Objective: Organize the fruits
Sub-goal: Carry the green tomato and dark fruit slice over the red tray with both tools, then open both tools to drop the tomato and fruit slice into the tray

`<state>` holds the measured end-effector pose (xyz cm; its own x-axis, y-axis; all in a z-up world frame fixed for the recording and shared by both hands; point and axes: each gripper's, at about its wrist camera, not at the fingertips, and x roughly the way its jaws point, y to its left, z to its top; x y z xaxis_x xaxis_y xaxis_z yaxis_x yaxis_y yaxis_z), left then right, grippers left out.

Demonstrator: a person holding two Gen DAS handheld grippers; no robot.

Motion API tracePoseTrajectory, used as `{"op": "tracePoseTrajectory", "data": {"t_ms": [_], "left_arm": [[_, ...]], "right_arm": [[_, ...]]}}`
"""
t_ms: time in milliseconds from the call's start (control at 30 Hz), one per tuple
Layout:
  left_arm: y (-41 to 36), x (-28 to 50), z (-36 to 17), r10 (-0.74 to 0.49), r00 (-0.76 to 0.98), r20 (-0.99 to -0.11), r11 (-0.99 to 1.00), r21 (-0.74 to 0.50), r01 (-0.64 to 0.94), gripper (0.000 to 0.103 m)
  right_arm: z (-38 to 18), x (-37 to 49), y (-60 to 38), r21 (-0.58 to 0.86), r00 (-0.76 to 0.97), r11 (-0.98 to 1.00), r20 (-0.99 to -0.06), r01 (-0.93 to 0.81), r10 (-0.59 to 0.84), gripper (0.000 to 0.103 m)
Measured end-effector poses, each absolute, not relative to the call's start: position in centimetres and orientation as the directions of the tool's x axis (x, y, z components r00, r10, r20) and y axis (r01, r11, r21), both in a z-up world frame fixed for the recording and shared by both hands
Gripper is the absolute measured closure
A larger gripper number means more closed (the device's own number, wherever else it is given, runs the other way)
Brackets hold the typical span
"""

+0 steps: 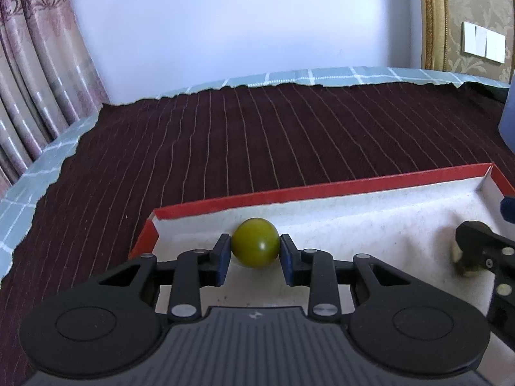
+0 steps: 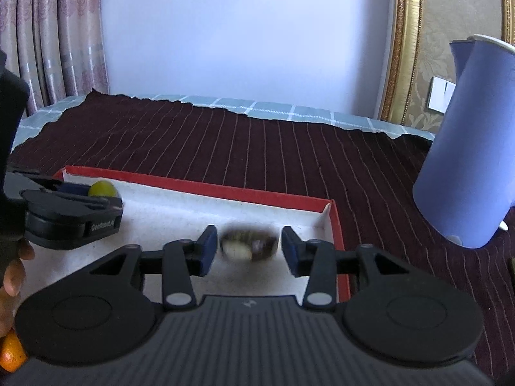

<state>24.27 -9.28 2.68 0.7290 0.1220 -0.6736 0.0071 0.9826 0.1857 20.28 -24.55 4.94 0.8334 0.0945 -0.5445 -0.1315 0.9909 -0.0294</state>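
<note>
A red box point(image 1: 322, 188) with a white inside lies on the dark striped cloth. My left gripper point(image 1: 256, 254) is shut on a round green fruit point(image 1: 255, 243) near the box's far left wall. The fruit also shows in the right wrist view point(image 2: 102, 188), beside the left gripper point(image 2: 69, 207). My right gripper point(image 2: 246, 251) is open, its pads on either side of a blurred brown and white fruit point(image 2: 248, 246) inside the box point(image 2: 225, 189), apart from it. That fruit shows partly behind the right gripper in the left wrist view point(image 1: 460, 257).
A tall blue paper cup point(image 2: 466, 148) stands on the cloth to the right of the box. An orange fruit point(image 2: 11, 352) sits at the lower left edge of the right wrist view. The dark cloth point(image 1: 257, 135) stretches behind the box to a checked table edge.
</note>
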Motion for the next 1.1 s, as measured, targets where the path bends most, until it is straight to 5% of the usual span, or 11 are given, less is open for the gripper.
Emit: {"op": "tracePoseTrajectory", "data": {"t_ms": [167, 300, 533, 1100], "left_arm": [[-9.0, 23.4, 3.4, 0.147, 0.744, -0.652, 0.978, 0.206, -0.013, 0.036], [-8.9, 21.6, 4.6, 0.155, 0.775, -0.612, 0.974, 0.226, -0.016, 0.032], [-7.2, 18.0, 5.5, 0.115, 0.785, -0.609, 0.986, 0.167, -0.015, 0.025], [-5.1, 11.2, 5.6, 0.080, 0.832, -0.548, 0.994, 0.103, -0.028, 0.013]], "right_arm": [[5.2, 19.3, -24.7, -0.027, 0.847, 0.992, -0.523, -0.125, 0.092, 0.048], [5.5, 17.8, -25.2, -0.001, 0.874, 0.993, -0.475, -0.120, 0.105, 0.025], [5.6, 14.7, -26.4, 0.071, 0.899, 0.993, -0.423, -0.089, 0.111, 0.003], [4.8, 8.5, -25.0, 0.010, 0.920, 1.000, -0.392, -0.008, 0.011, 0.000]]}}
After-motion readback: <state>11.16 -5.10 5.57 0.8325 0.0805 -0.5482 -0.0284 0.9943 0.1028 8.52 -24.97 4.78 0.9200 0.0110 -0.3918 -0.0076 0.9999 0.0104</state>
